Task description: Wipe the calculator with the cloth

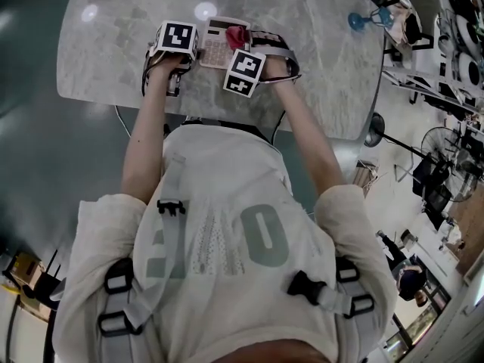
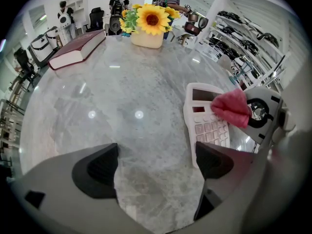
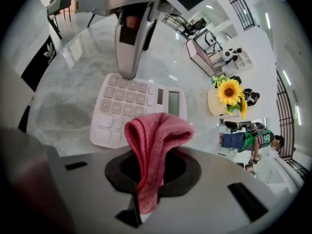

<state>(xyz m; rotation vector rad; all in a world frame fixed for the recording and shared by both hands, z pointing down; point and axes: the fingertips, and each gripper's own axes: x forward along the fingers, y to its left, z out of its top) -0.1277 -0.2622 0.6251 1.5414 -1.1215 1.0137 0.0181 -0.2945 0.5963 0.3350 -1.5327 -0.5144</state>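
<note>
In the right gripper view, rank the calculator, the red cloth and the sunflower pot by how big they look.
1. calculator
2. cloth, enlarged by nearness to the camera
3. sunflower pot

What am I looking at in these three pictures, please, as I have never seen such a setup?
A person works at a marble table with a hand-held two-jaw gripper in each hand; the marker cubes belong to them. The head view looks down from the person's head; the other two cameras ride on the grippers. The right gripper is shut on a red cloth, held over a white calculator. The left gripper is open and empty, one jaw at the calculator's edge. A dark red book and sunflowers sit farther off.
</note>
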